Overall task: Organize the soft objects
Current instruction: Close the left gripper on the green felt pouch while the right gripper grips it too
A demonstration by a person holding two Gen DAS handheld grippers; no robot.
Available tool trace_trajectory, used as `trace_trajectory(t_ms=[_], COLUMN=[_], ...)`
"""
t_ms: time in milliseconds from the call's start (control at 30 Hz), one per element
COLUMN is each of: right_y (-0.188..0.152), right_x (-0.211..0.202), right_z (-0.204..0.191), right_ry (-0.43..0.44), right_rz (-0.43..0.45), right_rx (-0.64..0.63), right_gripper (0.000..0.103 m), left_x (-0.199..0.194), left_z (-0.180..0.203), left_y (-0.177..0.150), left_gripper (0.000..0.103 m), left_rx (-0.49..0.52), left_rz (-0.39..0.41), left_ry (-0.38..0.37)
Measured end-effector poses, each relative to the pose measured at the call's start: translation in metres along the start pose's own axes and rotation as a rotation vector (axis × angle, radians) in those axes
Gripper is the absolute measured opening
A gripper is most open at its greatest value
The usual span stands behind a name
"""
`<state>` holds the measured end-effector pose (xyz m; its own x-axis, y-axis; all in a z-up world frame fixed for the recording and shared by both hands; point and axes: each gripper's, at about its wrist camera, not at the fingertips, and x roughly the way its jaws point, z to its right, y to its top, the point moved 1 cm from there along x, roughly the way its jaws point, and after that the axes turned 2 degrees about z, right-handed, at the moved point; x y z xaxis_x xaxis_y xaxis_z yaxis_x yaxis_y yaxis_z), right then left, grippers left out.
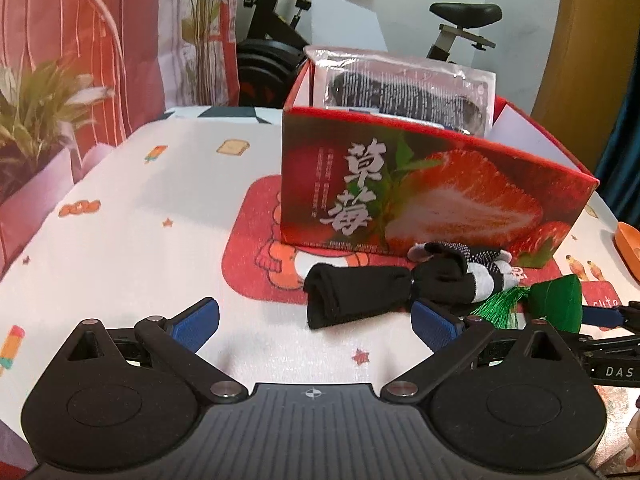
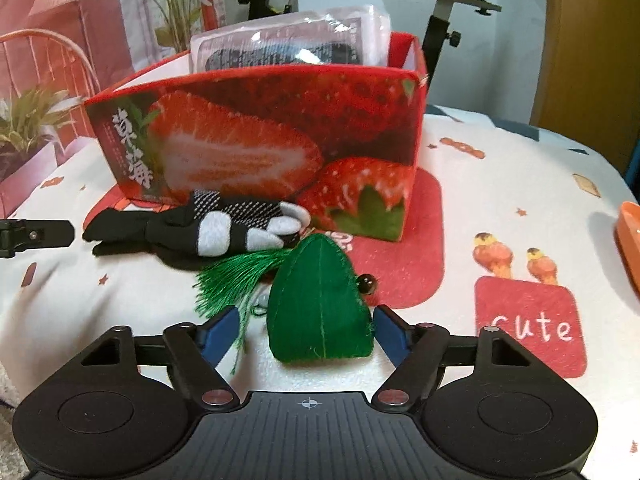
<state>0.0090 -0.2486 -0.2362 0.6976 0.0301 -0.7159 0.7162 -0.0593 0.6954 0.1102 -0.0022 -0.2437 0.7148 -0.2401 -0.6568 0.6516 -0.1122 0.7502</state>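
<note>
A red strawberry box (image 1: 420, 196) stands on the table with a clear plastic packet (image 1: 404, 92) in it; the box also shows in the right wrist view (image 2: 280, 132). In front of it lie a black rolled sock (image 1: 356, 294), a black-and-grey glove (image 2: 224, 226) and a green felt pouch (image 2: 320, 304) with a green tassel (image 2: 236, 276). My left gripper (image 1: 316, 326) is open, just short of the black sock. My right gripper (image 2: 306, 332) is open with the green pouch between its fingers, not squeezed.
The table has a white printed cloth (image 1: 160, 208) with a red mat (image 2: 424, 248) under the box. An orange tray (image 2: 630, 236) sits at the right edge. An exercise bike (image 1: 280, 40) and a plant (image 1: 36, 108) stand behind the table.
</note>
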Motion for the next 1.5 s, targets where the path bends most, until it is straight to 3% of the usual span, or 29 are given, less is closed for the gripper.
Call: trace_trajectory(t_ms=[367, 667, 1033, 1133, 1233, 1333, 1500], right_y=[0.014, 0.016, 0.016, 0.018, 0.018, 0.016, 0.014], right_x=[0.02, 0.017, 0.008, 0.009, 0.012, 0.016, 0.019], right_z=[-0.046, -0.056, -0.037, -0.041, -0.042, -0.04, -0.034], right_ry=[0.075, 0.137, 0.136, 0.136, 0.135, 0.139, 0.155], right_rz=[-0.039, -0.002, 0.073, 0.095, 0.106, 0.101, 0.101], right_rx=[-0.152, -0.155, -0.172, -0.213, -0.243, -0.241, -0.222], right_gripper=[0.064, 0.059, 0.059, 0.058, 0.058, 0.058, 0.058], left_x=[0.005, -0.003, 0.011, 0.015, 0.016, 0.023, 0.032], left_z=[-0.007, -0.01, 0.023, 0.036, 0.052, 0.067, 0.076], left_y=[-0.009, -0.005, 0.011, 0.016, 0.017, 0.018, 0.013], left_gripper=[0.103, 0.099, 0.089, 0.08, 0.078, 0.068, 0.066], left_rx=[-0.04, -0.042, 0.023, 0.025, 0.025, 0.028, 0.049], left_rz=[-0.019, 0.006, -0.028, -0.038, -0.042, -0.065, -0.062], left_ry=[0.008, 0.006, -0.09, -0.128, -0.191, -0.245, -0.252])
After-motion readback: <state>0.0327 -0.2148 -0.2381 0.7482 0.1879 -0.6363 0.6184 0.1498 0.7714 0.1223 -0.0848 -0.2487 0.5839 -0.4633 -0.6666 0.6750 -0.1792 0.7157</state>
